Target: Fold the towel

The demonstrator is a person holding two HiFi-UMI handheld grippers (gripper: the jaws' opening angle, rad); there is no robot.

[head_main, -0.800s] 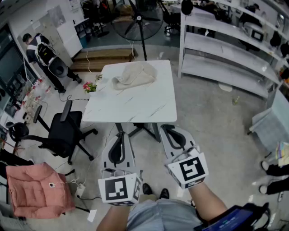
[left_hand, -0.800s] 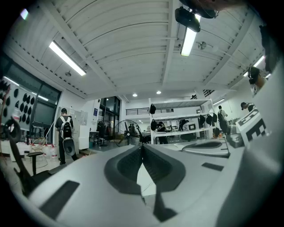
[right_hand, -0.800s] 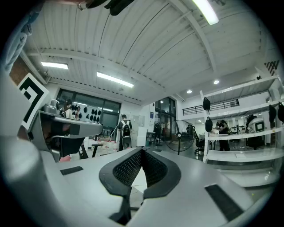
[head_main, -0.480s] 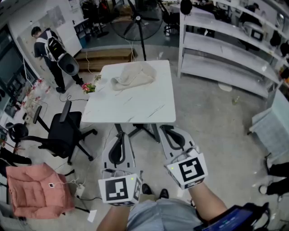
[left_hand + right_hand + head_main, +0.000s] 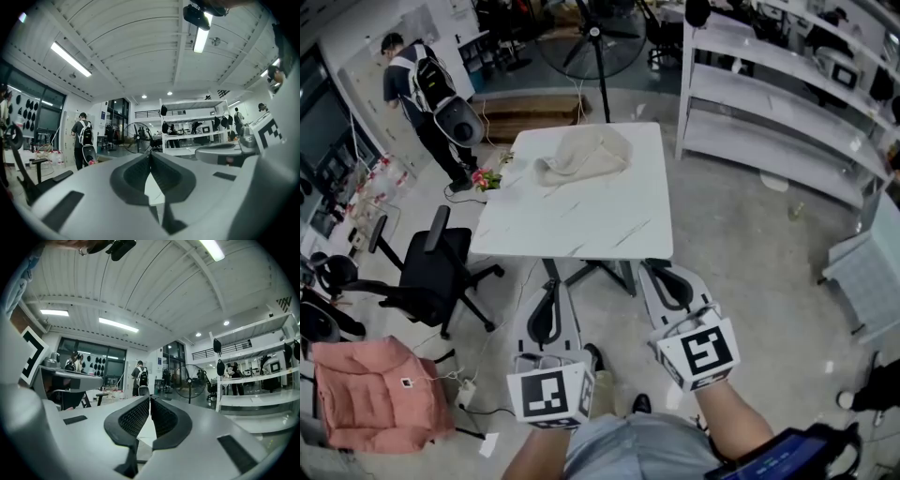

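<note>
A beige towel [image 5: 579,156] lies crumpled at the far left part of a white marble-look table [image 5: 581,211]. My left gripper [image 5: 547,286] is held level well short of the table's near edge, jaws shut with nothing between them. My right gripper [image 5: 664,270] hangs beside it, also shut and empty. In the left gripper view the left gripper [image 5: 150,157] shows its pads pressed together, pointing toward the room. In the right gripper view the right gripper [image 5: 150,401] looks the same, with a sliver of the table [image 5: 147,427] showing between the jaws' lower parts.
A black office chair [image 5: 431,272] stands left of the table. A pink padded item [image 5: 375,394] lies on the floor at lower left. White shelving [image 5: 778,103] runs along the right. A standing fan [image 5: 586,42] is behind the table. A person with a backpack [image 5: 427,94] stands at far left.
The view has shifted slightly closer to the table. The person with the backpack has walked rightward along the far left. Both grippers stay shut and side by side.
</note>
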